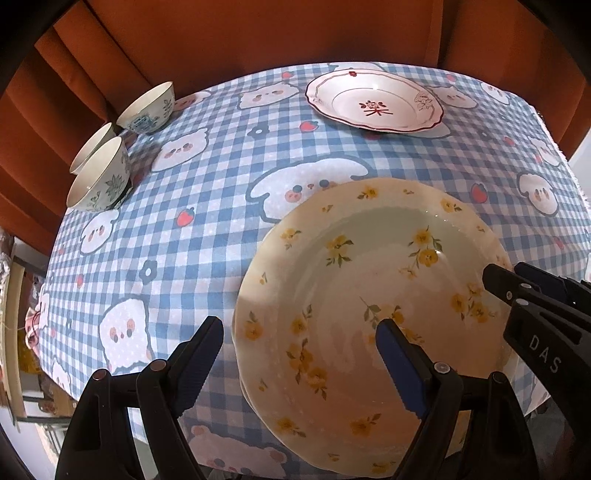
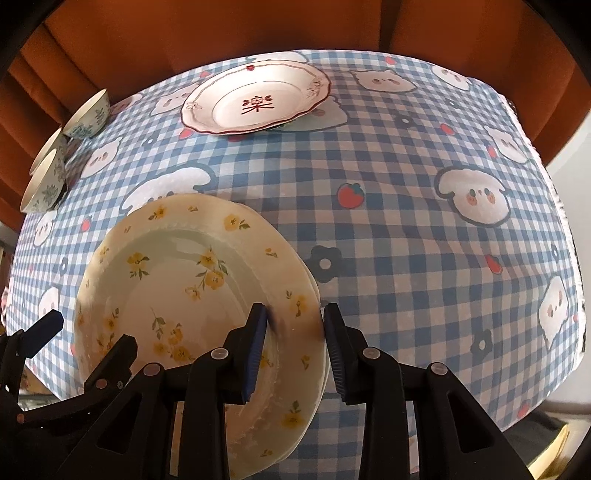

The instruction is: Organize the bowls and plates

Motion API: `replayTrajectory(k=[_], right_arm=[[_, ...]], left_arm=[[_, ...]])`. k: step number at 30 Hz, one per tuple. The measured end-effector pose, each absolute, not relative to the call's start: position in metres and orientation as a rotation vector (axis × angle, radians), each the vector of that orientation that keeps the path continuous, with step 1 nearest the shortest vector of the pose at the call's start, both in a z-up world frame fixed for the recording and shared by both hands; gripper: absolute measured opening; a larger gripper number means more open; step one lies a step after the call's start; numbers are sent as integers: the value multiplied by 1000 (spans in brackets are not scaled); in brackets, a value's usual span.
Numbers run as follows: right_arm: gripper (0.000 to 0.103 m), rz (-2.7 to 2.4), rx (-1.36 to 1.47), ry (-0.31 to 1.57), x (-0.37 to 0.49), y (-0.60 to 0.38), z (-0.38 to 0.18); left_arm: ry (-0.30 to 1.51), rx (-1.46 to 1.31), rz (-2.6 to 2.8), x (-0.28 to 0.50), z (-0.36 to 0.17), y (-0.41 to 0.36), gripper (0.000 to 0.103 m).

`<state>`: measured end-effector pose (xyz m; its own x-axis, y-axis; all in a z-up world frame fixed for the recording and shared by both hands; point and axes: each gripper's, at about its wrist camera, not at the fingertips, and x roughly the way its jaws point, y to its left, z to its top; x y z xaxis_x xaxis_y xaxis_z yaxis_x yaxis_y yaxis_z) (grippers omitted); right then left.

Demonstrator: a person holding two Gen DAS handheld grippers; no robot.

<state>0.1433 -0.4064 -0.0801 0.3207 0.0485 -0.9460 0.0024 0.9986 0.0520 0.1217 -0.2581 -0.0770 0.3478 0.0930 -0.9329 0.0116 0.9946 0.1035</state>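
Note:
A stack of cream plates with yellow flowers [image 1: 373, 295] [image 2: 192, 295] lies at the near edge of the checked tablecloth [image 1: 207, 221]. My left gripper [image 1: 299, 343] is open, its jaws astride the stack's left rim, with no grip. My right gripper [image 2: 295, 328] is open too, astride the right rim; it also shows in the left wrist view [image 1: 502, 280]. A white plate with a red rim and red character [image 1: 373, 99] [image 2: 255, 101] lies at the far side. Three patterned bowls [image 1: 107, 166] [image 2: 55, 155] stand at the far left edge.
An orange curtain [image 1: 221, 33] hangs behind the table. The cloth [image 2: 424, 240] spreads between the plates and to the right. Shelving and clutter [image 1: 22, 332] show beyond the table's left edge.

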Motion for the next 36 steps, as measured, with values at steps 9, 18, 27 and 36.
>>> replayTrajectory(k=[9,18,27,36], right_arm=[[62,-39,91,1182,129,-383,-49],[68,-58,87,1134,130,-342,-17],[81,-84,77,1087,167,-338,6],[84,-9,90,1084,239,-353,2]], left_arm=[[1200,90,-64,124,-65,-242,86],[1133,77,-175,142,-37,-227,87],[1080,60,-169,181,-17,-231,87],[1079,48,-73,245,-18,-244,87]])
